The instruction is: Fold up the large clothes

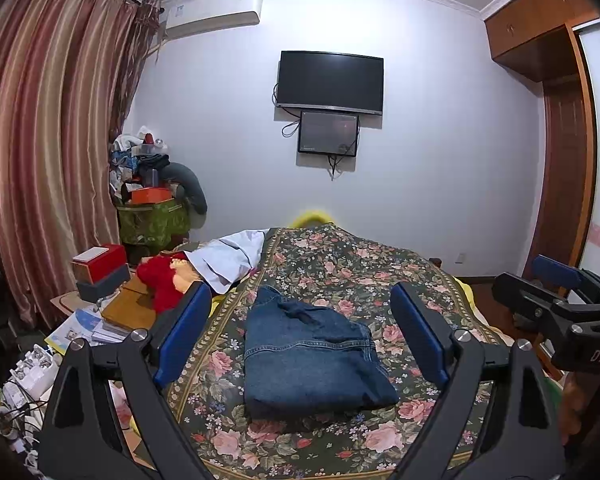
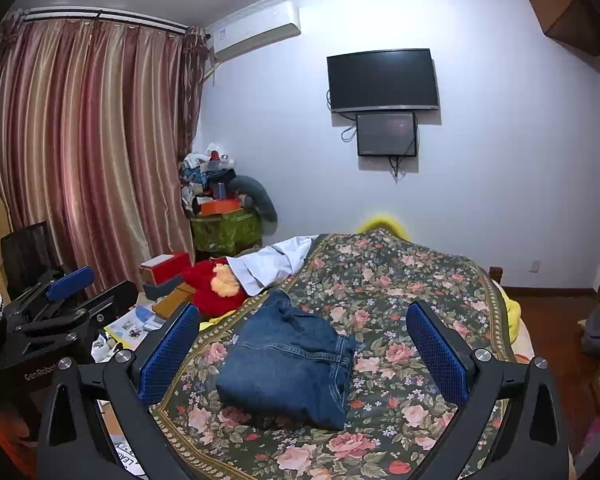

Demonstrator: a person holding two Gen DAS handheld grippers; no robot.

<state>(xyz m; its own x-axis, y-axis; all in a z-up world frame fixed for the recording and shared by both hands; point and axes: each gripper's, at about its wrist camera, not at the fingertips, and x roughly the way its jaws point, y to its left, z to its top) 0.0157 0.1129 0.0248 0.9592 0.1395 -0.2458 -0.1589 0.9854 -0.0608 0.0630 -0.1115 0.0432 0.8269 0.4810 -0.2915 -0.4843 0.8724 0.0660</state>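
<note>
A blue denim garment lies folded into a compact rectangle on the floral bedspread. My left gripper is held above the near side of it, jaws wide open, blue pads on either side and nothing between them. In the right wrist view the same denim garment sits a little left of centre on the bedspread, and my right gripper hangs open over it, touching nothing. The right gripper's body shows at the right edge of the left view. The left gripper's body shows at the left of the right view.
A white garment and a red plush toy lie at the bed's far left. Boxes, books and papers crowd the floor left of the bed. A heap of bags stands by the curtain. A wardrobe lines the right wall.
</note>
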